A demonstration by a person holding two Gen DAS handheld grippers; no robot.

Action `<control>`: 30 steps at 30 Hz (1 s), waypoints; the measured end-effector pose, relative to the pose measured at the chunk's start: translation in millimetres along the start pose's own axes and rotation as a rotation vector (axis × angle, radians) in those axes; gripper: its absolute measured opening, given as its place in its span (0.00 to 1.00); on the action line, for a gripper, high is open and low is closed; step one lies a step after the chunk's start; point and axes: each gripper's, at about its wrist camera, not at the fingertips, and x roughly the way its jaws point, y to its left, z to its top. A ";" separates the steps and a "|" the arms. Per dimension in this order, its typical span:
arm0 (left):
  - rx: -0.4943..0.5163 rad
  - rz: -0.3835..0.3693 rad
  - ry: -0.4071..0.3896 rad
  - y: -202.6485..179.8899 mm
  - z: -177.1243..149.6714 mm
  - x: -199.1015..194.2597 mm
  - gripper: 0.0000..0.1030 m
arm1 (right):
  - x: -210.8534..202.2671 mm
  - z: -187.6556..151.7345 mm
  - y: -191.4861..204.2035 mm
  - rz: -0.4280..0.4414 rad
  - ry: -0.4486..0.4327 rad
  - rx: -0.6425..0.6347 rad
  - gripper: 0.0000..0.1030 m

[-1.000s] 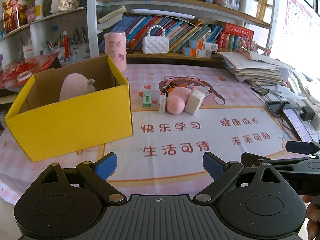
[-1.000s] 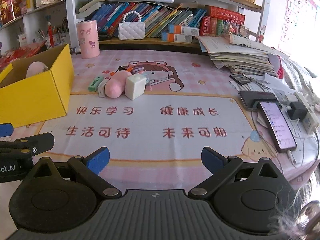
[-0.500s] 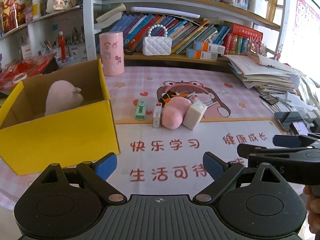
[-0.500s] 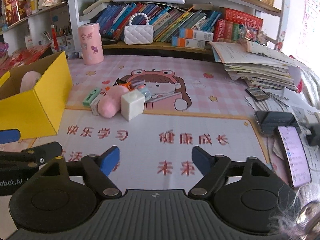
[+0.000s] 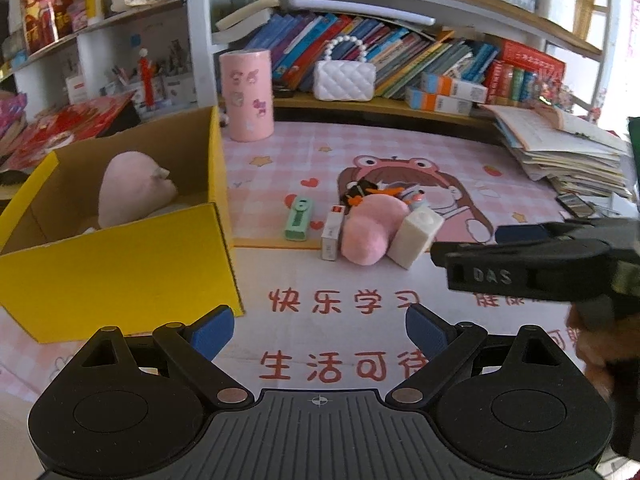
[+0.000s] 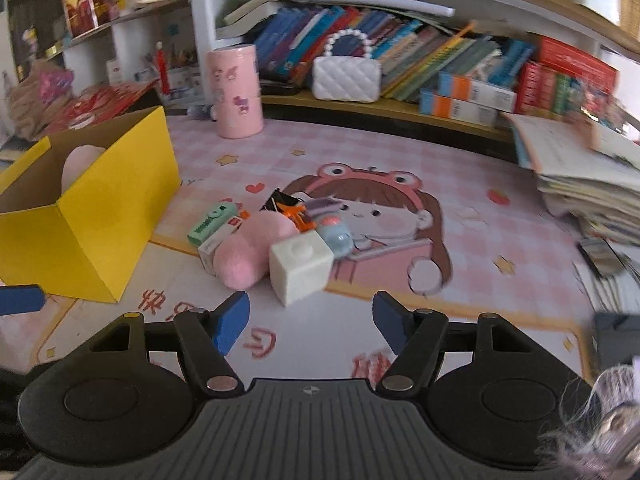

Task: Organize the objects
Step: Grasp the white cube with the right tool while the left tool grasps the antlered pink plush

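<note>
A cluster of small objects lies mid-mat: a white cube [image 6: 301,270], a pink plush [image 6: 250,254], a green stapler-like item [image 6: 210,224], a small white box [image 6: 216,242] and a blue-and-orange toy [image 6: 334,232]. The cluster also shows in the left wrist view, with the white cube [image 5: 416,236] and pink plush [image 5: 372,232]. A yellow cardboard box [image 5: 120,256] at the left holds a pink plush [image 5: 134,188]. My right gripper [image 6: 310,322] is open and empty, just short of the white cube. My left gripper [image 5: 320,328] is open and empty over the mat.
A pink cylinder [image 5: 246,94] and a white quilted purse [image 5: 344,80] stand at the back by the bookshelf. A paper stack [image 5: 568,152] lies at the right. The right gripper's body [image 5: 532,268] crosses the left wrist view.
Both grippers have moved forward toward the cluster. The right gripper has come close to the white cube and its jaws have narrowed somewhat.
</note>
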 end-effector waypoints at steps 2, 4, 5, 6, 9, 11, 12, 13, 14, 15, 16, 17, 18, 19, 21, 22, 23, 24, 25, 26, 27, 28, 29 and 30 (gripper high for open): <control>-0.010 0.017 0.004 1.6 -0.1 0.5 0.92 | 13.9 4.8 -0.3 0.019 0.008 -0.023 0.65; -0.018 0.030 0.009 2.5 -0.8 0.3 0.92 | 28.5 9.4 -1.1 0.030 0.017 -0.045 0.64; -0.020 0.037 0.011 2.9 -0.9 0.0 0.92 | 36.2 11.2 -1.3 0.034 0.022 -0.055 0.64; -0.021 0.042 0.011 3.1 -1.2 -0.4 0.92 | 43.1 12.9 -1.7 0.037 0.026 -0.061 0.62; -0.020 0.040 0.012 1.3 0.4 -0.2 0.92 | 59.8 16.7 -3.5 0.047 0.041 -0.071 0.58; -0.014 0.029 0.014 -1.7 2.4 1.8 0.91 | 67.3 18.4 -3.8 0.059 0.044 -0.071 0.57; -0.008 0.023 0.015 -4.1 3.5 3.5 0.91 | 70.1 18.8 -4.3 0.067 0.043 -0.071 0.51; 0.001 0.016 0.016 -7.6 5.0 5.4 0.91 | 72.0 18.9 -4.9 0.079 0.043 -0.073 0.41; 0.011 0.010 0.015 -11.1 6.2 7.2 0.91 | 72.6 19.2 -5.9 0.103 0.047 -0.074 0.41; 0.019 0.006 0.012 -14.5 7.2 8.9 0.91 | 71.1 19.9 -7.6 0.117 0.046 -0.070 0.40; 0.032 -0.001 0.009 -18.7 9.2 11.5 0.91 | 68.0 20.4 -9.9 0.120 0.047 -0.064 0.39; 0.042 -0.006 0.006 -22.3 10.9 14.4 0.91 | 63.4 20.7 -13.5 0.123 0.044 -0.049 0.38; 0.049 -0.011 0.006 -25.4 12.4 17.5 0.91 | 57.8 20.9 -18.8 0.121 0.040 -0.027 0.38; 0.053 -0.016 0.006 -28.2 13.6 20.9 0.91 | 51.6 20.6 -24.9 0.115 0.037 -0.001 0.37; 0.063 -0.027 0.009 -35.3 19.4 31.5 0.91 | 38.3 19.2 -38.4 0.093 0.034 0.053 0.37; 0.072 -0.024 0.004 -38.7 22.1 36.0 0.91 | 32.5 18.4 -44.7 0.082 0.032 0.077 0.37; 0.089 -0.014 -0.007 -43.0 25.1 41.4 0.89 | 25.3 17.0 -52.1 0.069 0.030 0.103 0.37; 0.109 -0.005 -0.018 -47.3 28.0 46.0 0.87 | 19.6 15.8 -57.7 0.058 0.027 0.119 0.37; 0.130 0.003 -0.024 -50.6 31.2 50.8 0.84 | 13.4 14.2 -63.0 0.047 0.022 0.136 0.37; 0.151 0.013 -0.030 -54.2 34.4 56.0 0.81 | 7.2 12.1 -67.5 0.036 0.016 0.148 0.37; 0.169 0.021 -0.038 -57.3 37.4 61.2 0.80 | 1.2 10.0 -71.6 0.025 0.011 0.157 0.37; 0.187 0.028 -0.046 -61.1 41.0 68.0 0.77 | -3.5 7.6 -74.7 0.015 0.008 0.165 0.37; 0.203 0.032 -0.050 -64.7 44.2 74.7 0.76 | -8.5 4.8 -78.1 0.009 0.006 0.175 0.37; 0.220 0.037 -0.051 -67.5 46.5 81.6 0.76 | -12.6 2.3 -81.4 0.006 0.005 0.191 0.37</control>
